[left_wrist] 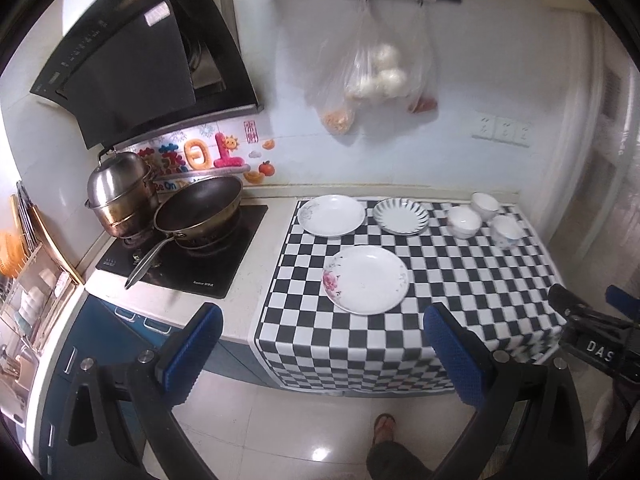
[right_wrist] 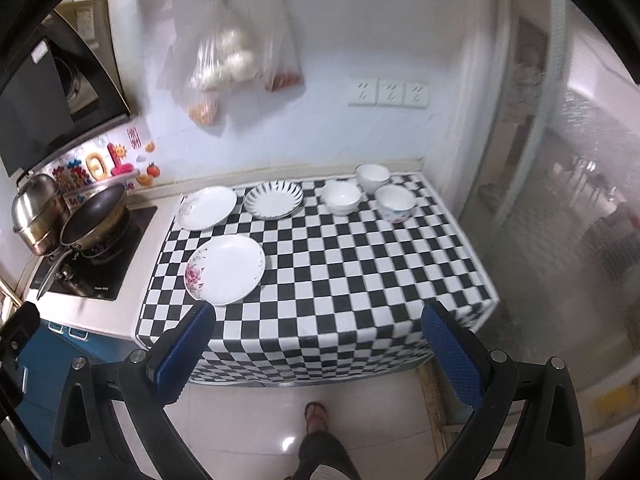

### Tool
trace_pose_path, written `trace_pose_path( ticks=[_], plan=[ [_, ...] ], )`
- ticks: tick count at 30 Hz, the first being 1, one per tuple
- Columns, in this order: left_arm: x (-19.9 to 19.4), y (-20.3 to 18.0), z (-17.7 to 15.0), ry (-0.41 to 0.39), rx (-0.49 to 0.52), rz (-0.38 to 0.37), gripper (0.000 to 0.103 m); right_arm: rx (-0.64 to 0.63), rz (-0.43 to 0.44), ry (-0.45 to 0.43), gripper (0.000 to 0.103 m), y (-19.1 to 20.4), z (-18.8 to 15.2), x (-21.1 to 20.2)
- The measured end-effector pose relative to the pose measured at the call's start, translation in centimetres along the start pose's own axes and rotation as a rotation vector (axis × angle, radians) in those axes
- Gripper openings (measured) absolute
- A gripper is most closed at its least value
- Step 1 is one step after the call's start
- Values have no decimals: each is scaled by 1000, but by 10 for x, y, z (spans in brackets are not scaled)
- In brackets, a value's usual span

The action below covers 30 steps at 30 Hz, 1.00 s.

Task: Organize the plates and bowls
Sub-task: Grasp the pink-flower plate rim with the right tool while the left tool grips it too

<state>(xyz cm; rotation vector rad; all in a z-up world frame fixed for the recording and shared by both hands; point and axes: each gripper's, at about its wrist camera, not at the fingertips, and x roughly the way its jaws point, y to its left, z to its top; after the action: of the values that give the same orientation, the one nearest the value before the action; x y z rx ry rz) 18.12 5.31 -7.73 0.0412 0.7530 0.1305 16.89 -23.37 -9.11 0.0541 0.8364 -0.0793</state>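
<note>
Three plates (left_wrist: 367, 279), three bowls (right_wrist: 340, 197) empty on checked cloth (right_wrist: 360, 272). Left gripper (left_wrist: 324, 352), right gripper (right_wrist: 320, 356) spread wide, holding nothing.

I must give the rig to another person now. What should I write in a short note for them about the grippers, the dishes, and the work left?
Left gripper: open, empty, held in front of the counter.
Right gripper: open, empty, also short of the counter.
On the checkered cloth: flowered plate nearest, white plate and striped plate at the back, three bowls back right, all apart.
Done: nothing stacked.
Left: stack the plates, nest the bowls.
</note>
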Motion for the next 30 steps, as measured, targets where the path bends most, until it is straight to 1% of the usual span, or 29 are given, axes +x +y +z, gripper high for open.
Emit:
trace_pose_path(
  ticks=[2,4,6,7,8,9,10,12,13,14,15,16,18,19,21,22,24,26,27,28,29,30],
  plan=[
    [29,-5,11,31,-1,16,103,-15,23,50,103,3,16,42],
    [65,-11,22,75,-5,12,103,-35,70,116,103,7,34,93],
    [107,-15,32,112,-10,31,103,-58,98,167,103,13,49,138],
    [137,-17,37,146,-11,44,103,-73,107,190,103,16,55,159],
    [155,-18,39,166,-15,51,103,-89,126,222,103,20,62,184],
    [182,-19,42,210,-18,59,103,-103,143,258,103,24,68,208],
    [204,-20,44,244,-24,58,103,-116,162,283,103,27,73,228],
    [235,-22,43,289,-30,59,102,-149,194,352,103,36,82,275],
    [260,-23,44,331,-30,49,102,-158,211,380,103,40,84,294],
    [274,-23,44,355,-28,50,99,-168,224,409,103,44,87,315],
    [289,-24,44,376,-30,47,99,-181,225,441,103,47,87,334],
    [311,-23,42,417,-32,41,98,-190,234,473,103,52,88,354],
    [340,-21,39,481,-48,23,97,-197,240,519,103,60,88,385],
    [359,-18,36,521,-65,11,93,-198,248,541,103,64,87,402],
    [382,-15,31,569,-80,4,86,-200,252,588,103,72,82,426],
    [398,-12,27,609,-96,-8,82,-192,268,618,103,76,79,441],
    [420,-8,20,656,-109,-17,78,-177,277,660,103,82,74,460],
    [437,-3,14,698,-117,-36,67,-155,300,700,103,89,69,479],
    [447,-2,9,724,-116,-51,64,-140,305,722,102,91,66,486],
    [455,-1,7,739,-115,-63,56,-129,317,738,101,93,63,493],
    [463,-1,4,760,-106,-77,52,-117,329,754,100,96,61,500],
    [468,-1,1,771,-99,-87,50,-108,326,771,97,99,57,507]
  ],
)
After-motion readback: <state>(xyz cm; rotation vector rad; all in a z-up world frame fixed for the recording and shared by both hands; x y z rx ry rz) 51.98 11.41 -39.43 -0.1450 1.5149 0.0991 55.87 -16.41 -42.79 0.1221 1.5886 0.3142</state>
